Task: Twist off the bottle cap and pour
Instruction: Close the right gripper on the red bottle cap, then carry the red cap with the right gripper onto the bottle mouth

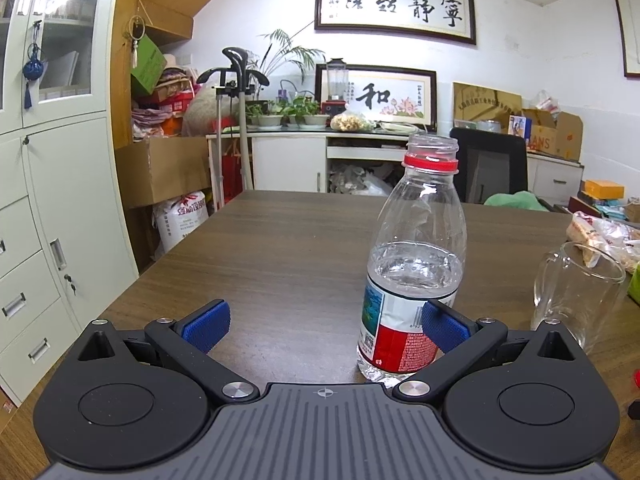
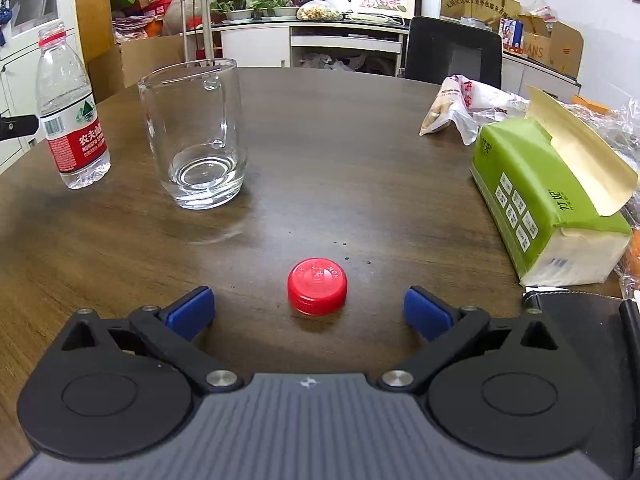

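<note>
1. The left gripper (image 1: 326, 326) sits low over the near edge of the brown wooden table (image 1: 280, 240), its jaws spread wide and holding nothing.
2. The bottle (image 1: 414, 264) stands upright on the table with its mouth uncovered, only a red ring left around the neck. It is between the left gripper's blue pads (image 1: 206, 326), close against the right-hand pad; whether that pad touches the label cannot be told. Water fills it to about half its height.
3. The glass mug (image 2: 194, 132) stands upright just beside the bottle, apart from it, nearer the middle of the table. A thin layer of water seems to lie at its bottom.
4. The right gripper (image 2: 308, 312) is also low over the near edge, jaws wide apart and empty.
5. The red cap (image 2: 317, 286) lies top side up on the table, between the right gripper's blue pads and slightly ahead of them, touching neither.
6. Toward the right edge of the table lies a green tissue pack (image 2: 548, 200) with its flap open, and behind it a crumpled plastic bag (image 2: 464, 104).
7. A black chair (image 2: 452, 52) stands at the far edge.
</note>
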### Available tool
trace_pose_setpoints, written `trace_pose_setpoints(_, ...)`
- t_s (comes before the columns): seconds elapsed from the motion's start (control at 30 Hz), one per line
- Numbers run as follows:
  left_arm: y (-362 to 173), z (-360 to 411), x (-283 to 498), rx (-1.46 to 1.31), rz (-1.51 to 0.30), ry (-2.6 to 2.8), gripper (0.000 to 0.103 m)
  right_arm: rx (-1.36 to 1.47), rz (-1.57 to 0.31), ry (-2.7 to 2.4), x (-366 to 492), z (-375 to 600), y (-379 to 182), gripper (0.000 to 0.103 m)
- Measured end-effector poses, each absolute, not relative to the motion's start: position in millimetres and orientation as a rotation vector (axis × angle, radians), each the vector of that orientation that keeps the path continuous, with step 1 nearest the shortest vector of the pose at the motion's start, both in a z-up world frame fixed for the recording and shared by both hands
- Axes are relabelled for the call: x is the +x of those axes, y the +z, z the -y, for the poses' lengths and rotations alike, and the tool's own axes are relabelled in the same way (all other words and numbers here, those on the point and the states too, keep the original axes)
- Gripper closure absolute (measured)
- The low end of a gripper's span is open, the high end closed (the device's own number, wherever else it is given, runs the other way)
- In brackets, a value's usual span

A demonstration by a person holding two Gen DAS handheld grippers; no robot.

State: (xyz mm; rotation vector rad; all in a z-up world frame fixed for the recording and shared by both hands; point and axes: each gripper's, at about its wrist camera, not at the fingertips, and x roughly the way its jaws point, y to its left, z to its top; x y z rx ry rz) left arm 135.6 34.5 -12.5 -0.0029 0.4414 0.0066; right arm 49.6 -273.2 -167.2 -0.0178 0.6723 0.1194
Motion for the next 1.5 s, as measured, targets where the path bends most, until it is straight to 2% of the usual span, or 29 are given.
trace_pose_setpoints(0.1, -13.0, -34.5, 136.9, 0.001, -0.446, 0.01, 0.0, -0.016, -0.669, 0.114, 49.2, 272.7, -166.0, 0.008)
trace_pose_setpoints(0.13, -12.9, -33.7, 137.5, 0.002, -0.448, 0.01, 0.0, -0.02, -0.665, 0.118, 48.4, 271.8, -165.0, 0.016)
trace_pose_setpoints(0.17, -13.3, -33.5, 137.9, 0.004, -0.451, 0.009, 0.0, -0.025, -0.658, 0.115, 47.3, 270.6, -163.1, 0.036)
trace_pose_setpoints(0.23, -13.6, -33.4, 138.2, 0.004, -0.453, 0.008, 0.0, -0.034, -0.645, 0.09, 45.8, 269.3, -159.5, 0.069)
trace_pose_setpoints(0.8, -17.4, -30.7, 142.4, 0.004, -0.475, 0.015, 0.0, -0.078, -0.585, 0.085, 35.9, 261.9, -147.7, 0.071)
trace_pose_setpoints(0.97, -21.4, -25.0, 145.2, 0.023, -0.488, -0.022, 0.0, -0.023, -0.592, 0.196, 41.5, 257.8, -117.9, 0.071)
trace_pose_setpoints(1.2, -27.1, -22.5, 156.5, 0.04, -0.51, -0.085, 0.0, -0.003, -0.538, 0.366, 59.3, 234.6, -46.3, 0.071)
trace_pose_setpoints(1.5, -34.7, -21.8, 169.0, 0.015, -0.486, -0.194, 0.0, -0.024, -0.508, 0.522, 111.3, 185.6, 20.8, 0.071)
